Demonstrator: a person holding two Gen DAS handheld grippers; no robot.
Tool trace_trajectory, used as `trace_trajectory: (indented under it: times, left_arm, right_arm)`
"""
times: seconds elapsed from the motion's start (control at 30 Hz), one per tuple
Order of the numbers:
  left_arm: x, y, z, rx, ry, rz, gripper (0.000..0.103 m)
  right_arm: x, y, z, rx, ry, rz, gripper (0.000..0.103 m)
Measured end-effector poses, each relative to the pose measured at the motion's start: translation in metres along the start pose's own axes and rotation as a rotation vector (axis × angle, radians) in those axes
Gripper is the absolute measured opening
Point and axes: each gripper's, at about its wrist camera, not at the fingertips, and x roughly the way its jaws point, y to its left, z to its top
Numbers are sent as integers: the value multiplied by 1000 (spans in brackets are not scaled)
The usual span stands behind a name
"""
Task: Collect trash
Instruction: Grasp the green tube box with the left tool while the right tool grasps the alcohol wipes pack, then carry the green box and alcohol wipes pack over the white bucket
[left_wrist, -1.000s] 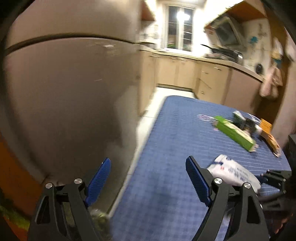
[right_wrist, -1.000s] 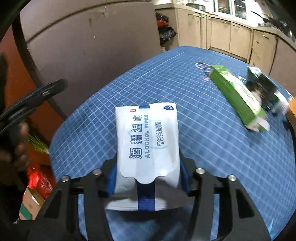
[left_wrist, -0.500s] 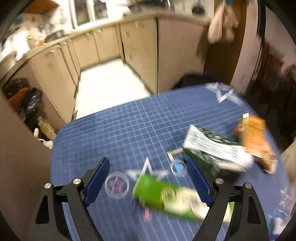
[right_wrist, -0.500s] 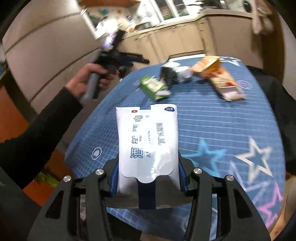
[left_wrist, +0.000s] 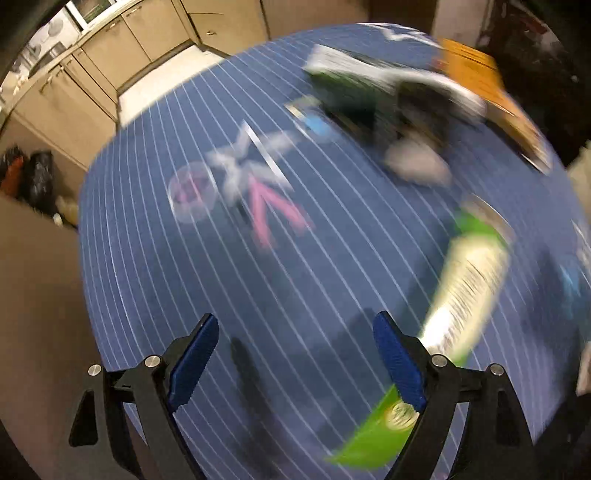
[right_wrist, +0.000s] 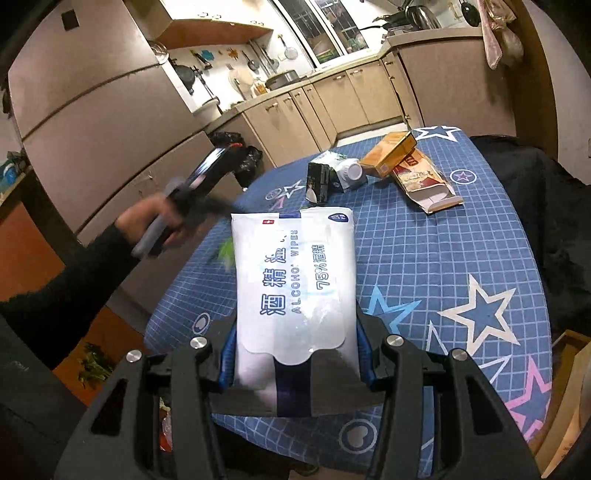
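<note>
Blurring is hiding most detail in the left wrist view: only a smeared green carton (left_wrist: 461, 280) is being made out beside the left gripper (left_wrist: 295, 354), whose jaws are being held wide apart over bare blue tablecloth (left_wrist: 184, 277), nothing between them. An alcohol wipes pack (right_wrist: 295, 280) is being clamped by the right gripper (right_wrist: 297, 363) above the near table edge, its lower end covered by the jaws. Crushed cartons (right_wrist: 406, 166) are lying at the far end.

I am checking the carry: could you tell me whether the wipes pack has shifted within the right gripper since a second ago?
No. The wipes pack sits the same between the right gripper pads.
</note>
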Motion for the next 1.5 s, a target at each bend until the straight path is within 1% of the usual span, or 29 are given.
trace_trajectory:
  times: [0.03,0.07,0.1,0.13,0.17,0.2,0.27,0.3,0.33,0.4,0.5,0.53,0.57,0.6,0.63,0.67,0.7,0.73,0.77,0.8,0.83,0.9,1.0,1.03,1.07,1.13,1.3,1.43,1.5]
  left_arm:
    - [-13,-8,-20,0,-33,-8,86]
    - [-26,-13,-35,-6,-71,-35,86]
    - [-44,-18,-52,-23,-135,-84,86]
    - [-55,-21,-59,-33,-175,-87,86]
    - [-68,-26,-68,-51,-230,-66,87]
    - [-79,-31,-73,-66,-292,-63,90]
    - [-90,-42,-80,-58,-385,-97,97]
    - [-91,-49,-81,-34,-416,-88,98]
    - [-88,-61,-79,10,-426,-44,98]
    - [-72,-77,-72,82,-398,19,98]
    - [-48,-76,-64,121,-348,-2,98]
    - [-39,-78,-64,130,-328,4,98]
    - [-36,-86,-62,129,-315,8,93]
    - [-29,-84,-63,113,-286,-10,76]
    - [-25,-82,-64,97,-260,-44,66]
    - [-26,-80,-67,71,-265,-93,50]
    - [-28,-83,-72,68,-279,-116,46]
    - [-29,-86,-75,82,-296,-93,44]
    - [-30,-89,-76,81,-313,-86,41]
    - [-32,-91,-80,62,-330,-95,39]
    - [-37,-90,-84,20,-346,-113,39]
    - [-53,-94,-94,-36,-389,-116,37]
    - [-78,-110,-97,-59,-458,-135,36]
    - [-89,-120,-100,-64,-486,-154,36]
    - [-92,-130,-96,-62,-502,-162,36]
    - [-108,-151,-93,-43,-536,-166,35]
    - [-122,-209,-82,15,-574,-206,33]
    - [-123,-271,-59,105,-579,-283,32]
    - [-122,-300,-47,151,-583,-305,32]
  right_arm:
    - [-2,-1,0,3,-3,0,48]
    - [-3,-3,-1,9,-8,0,48]
    - [-5,-5,-1,17,-10,-4,48]
    - [-7,-5,-1,21,-13,-10,48]
    - [-9,-6,-1,26,-20,-18,48]
    - [-11,-7,-1,30,-25,-23,48]
    - [-15,-8,-1,36,-38,-33,48]
    - [-18,-7,-2,35,-47,-42,48]
    - [-19,-6,-2,34,-51,-49,48]
    - [-23,-5,-3,28,-58,-65,48]
    - [-30,-6,-6,30,-68,-83,48]
    - [-32,-7,-7,34,-72,-92,48]
    - [-34,-8,-8,40,-74,-97,48]
    - [-36,-10,-10,49,-78,-102,48]
    - [-37,-12,-11,52,-81,-107,48]
    - [-38,-13,-11,55,-84,-111,48]
    - [-40,-15,-12,56,-89,-119,48]
    - [-42,-16,-13,58,-94,-126,48]
    - [-43,-17,-13,60,-98,-132,48]
    - [-44,-18,-14,61,-101,-137,48]
    - [-46,-19,-14,64,-107,-144,48]
    - [-52,-20,-14,63,-119,-153,48]
    - [-59,-23,-15,64,-137,-173,48]
    - [-63,-25,-17,67,-143,-180,48]
    - [-67,-27,-18,71,-150,-189,48]
    - [-77,-31,-21,78,-168,-209,48]
    - [-114,-47,-33,110,-231,-290,47]
    - [-157,-69,-50,156,-284,-377,47]
    - [-181,-81,-60,176,-306,-430,47]
